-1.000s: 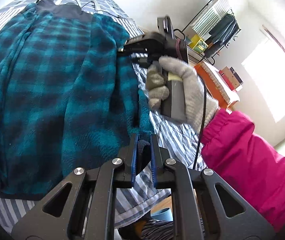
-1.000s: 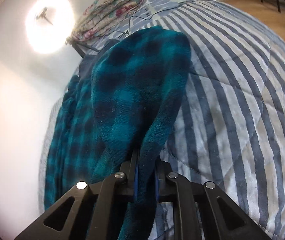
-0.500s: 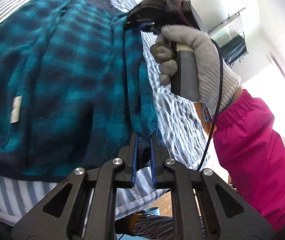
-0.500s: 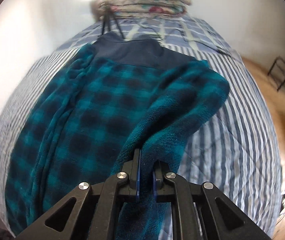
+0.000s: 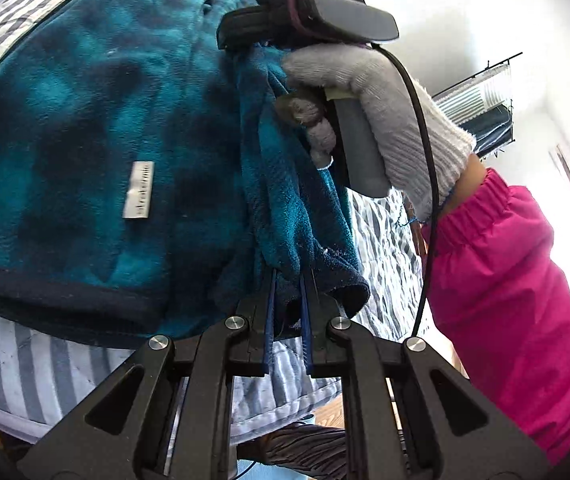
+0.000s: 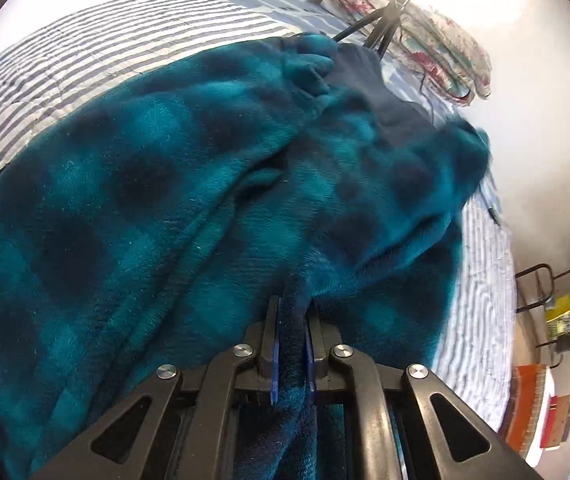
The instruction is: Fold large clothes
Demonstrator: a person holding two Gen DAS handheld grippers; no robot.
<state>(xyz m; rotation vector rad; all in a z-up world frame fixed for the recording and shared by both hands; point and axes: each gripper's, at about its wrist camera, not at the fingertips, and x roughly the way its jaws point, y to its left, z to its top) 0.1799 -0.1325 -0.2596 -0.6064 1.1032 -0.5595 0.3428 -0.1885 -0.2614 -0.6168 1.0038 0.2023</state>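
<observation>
Right tool (image 6: 291, 340) clamped on teal plaid fleece (image 6: 157, 200), draped over striped bedspread (image 6: 85, 36)

Both jaws are clamped tight right now. The left gripper (image 5: 287, 300) has its blue-lined jaws nearly together, a dark cuff edge of the fleece jacket (image 5: 85, 128) pinched between them. Just ahead of it, the right hand (image 5: 369, 120), in a grey knit glove, wraps the handle of the right gripper (image 6: 292, 340), fingers (image 5: 309, 120) curled round the front, pink sleeve (image 5: 505, 300) trailing back from the wrist. From that gripper's own view, its jaws squeeze a thick fold of the same fleece, fabric bunching between the pads.
</observation>
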